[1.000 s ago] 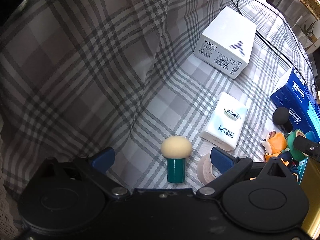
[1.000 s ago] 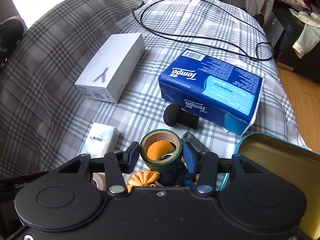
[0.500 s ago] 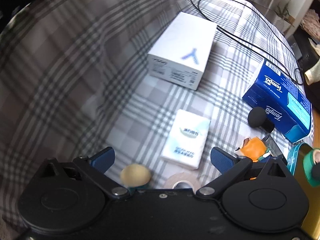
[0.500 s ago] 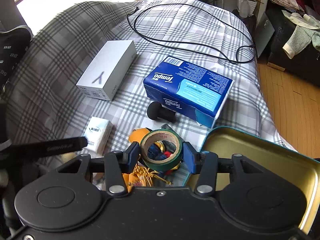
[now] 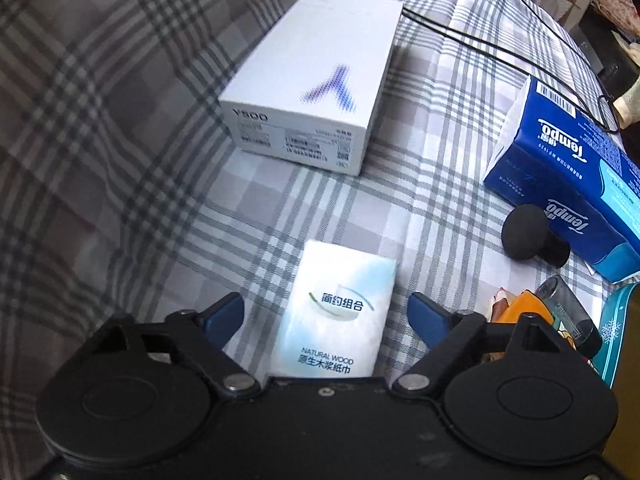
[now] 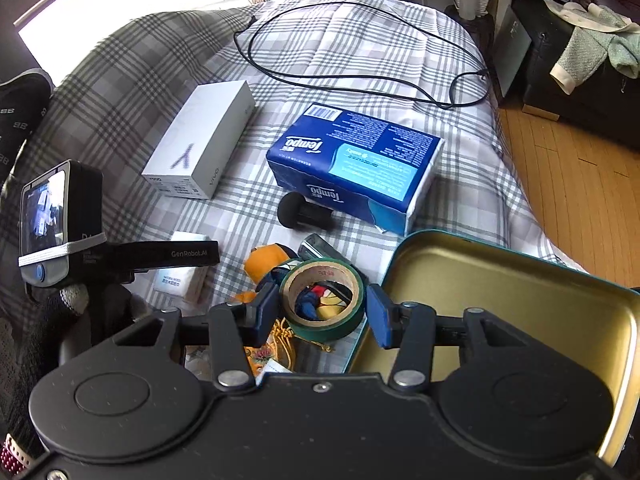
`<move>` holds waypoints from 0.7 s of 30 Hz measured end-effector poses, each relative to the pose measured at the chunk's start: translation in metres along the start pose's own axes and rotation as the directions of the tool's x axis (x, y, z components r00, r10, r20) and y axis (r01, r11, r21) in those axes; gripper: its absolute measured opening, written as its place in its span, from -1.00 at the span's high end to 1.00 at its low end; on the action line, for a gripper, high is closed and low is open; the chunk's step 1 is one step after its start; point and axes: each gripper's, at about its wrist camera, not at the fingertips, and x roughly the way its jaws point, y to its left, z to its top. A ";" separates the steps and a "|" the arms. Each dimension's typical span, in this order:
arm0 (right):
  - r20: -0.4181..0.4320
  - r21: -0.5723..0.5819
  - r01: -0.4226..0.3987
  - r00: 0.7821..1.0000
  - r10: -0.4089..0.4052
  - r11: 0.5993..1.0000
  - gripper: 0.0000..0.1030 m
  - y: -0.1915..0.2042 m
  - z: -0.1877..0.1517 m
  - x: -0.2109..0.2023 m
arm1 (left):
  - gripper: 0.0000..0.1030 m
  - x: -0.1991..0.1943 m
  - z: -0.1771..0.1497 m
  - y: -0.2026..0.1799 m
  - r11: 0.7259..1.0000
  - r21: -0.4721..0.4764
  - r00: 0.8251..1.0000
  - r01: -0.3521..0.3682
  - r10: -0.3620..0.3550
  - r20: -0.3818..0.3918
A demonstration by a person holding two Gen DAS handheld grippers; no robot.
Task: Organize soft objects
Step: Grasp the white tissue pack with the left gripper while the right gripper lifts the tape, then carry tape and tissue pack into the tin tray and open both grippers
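My left gripper [image 5: 326, 318] is open, its blue fingertips on either side of a white tissue pack [image 5: 338, 312] that lies on the plaid cloth; it does not touch the pack. The pack also shows in the right wrist view [image 6: 182, 278], partly behind the left gripper's arm. My right gripper [image 6: 322, 310] is shut on a green tape roll [image 6: 324, 300] and holds it above a pile of small toys, beside the open teal tin [image 6: 500, 284]. A blue Tempo tissue pack [image 6: 356, 164] lies further back.
A white phone box [image 5: 316, 80] and a black cable [image 6: 340, 76] lie on the plaid cloth. A black sponge puff [image 5: 528, 236] rests against the Tempo pack [image 5: 576, 184]. An orange plush toy [image 6: 268, 262] lies by the tin. Wooden floor [image 6: 568, 168] is to the right.
My left gripper has swung right and forward, from the beige-topped puff to over the white tissue pack. My right gripper has lifted the green tape roll and drawn back towards the tin.
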 end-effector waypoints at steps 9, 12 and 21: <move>0.006 0.075 0.030 1.000 -0.030 0.997 0.06 -0.019 -0.011 -0.007 | 0.01 -0.011 -0.005 0.004 0.995 -0.046 0.996 0.084 -0.084 -0.004; 0.018 0.113 0.045 0.999 -0.048 0.993 0.06 -0.030 -0.016 -0.014 | 0.01 -0.033 -0.011 -0.003 0.997 -0.025 0.997 0.078 -0.077 0.031; 0.047 0.274 0.128 0.988 -0.146 0.953 0.06 -0.077 -0.040 -0.042 | 0.01 -0.103 -0.040 -0.048 0.981 0.118 0.980 0.157 -0.169 0.107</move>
